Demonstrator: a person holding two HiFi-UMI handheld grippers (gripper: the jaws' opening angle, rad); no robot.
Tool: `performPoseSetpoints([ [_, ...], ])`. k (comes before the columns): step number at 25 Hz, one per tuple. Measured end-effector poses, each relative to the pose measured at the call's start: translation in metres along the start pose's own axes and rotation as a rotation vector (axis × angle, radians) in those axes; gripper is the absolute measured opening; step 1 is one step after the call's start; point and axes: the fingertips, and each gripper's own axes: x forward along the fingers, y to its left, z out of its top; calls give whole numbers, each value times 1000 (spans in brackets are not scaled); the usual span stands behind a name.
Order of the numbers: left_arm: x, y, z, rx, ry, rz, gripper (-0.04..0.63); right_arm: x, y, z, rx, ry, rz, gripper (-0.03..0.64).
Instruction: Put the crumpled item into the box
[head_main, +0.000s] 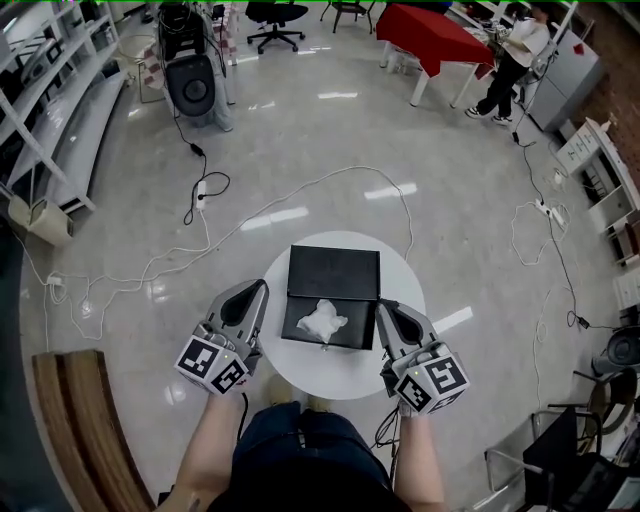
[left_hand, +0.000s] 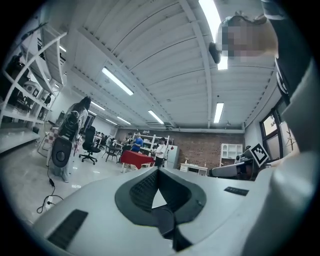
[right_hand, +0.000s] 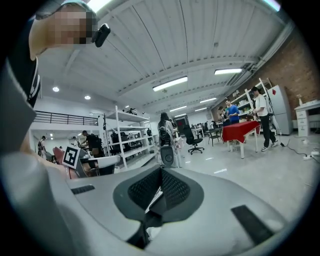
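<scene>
A crumpled white paper (head_main: 322, 321) lies inside an open black box (head_main: 300, 325), whose lid (head_main: 333, 272) lies flat behind it on a small round white table (head_main: 300, 368). My left gripper (head_main: 258, 287) hovers at the box's left side, its jaws shut with nothing in them. At the box's right side my right gripper (head_main: 382, 306) is shut and also holds nothing. Neither touches the paper. In the left gripper view the left gripper (left_hand: 158, 171) points up across the room, and in the right gripper view the right gripper (right_hand: 161, 170) does the same; neither shows the box.
White cables (head_main: 200, 250) trail over the glossy floor round the table. A wooden bench (head_main: 80, 430) stands at lower left, shelves (head_main: 50, 110) at far left. A red table (head_main: 432, 36) and a standing person (head_main: 510, 60) are far back right; dark chairs (head_main: 560, 460) at lower right.
</scene>
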Motion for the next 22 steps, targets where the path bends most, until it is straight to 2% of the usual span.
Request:
performPoseSetpoints([
  [9, 2, -6, 32, 33, -23, 1, -2, -9, -2, 36, 31, -90, -16, 5],
  [22, -6, -10, 64, 71, -72, -4, -2, -22, 11, 66, -38, -147, -27, 5],
])
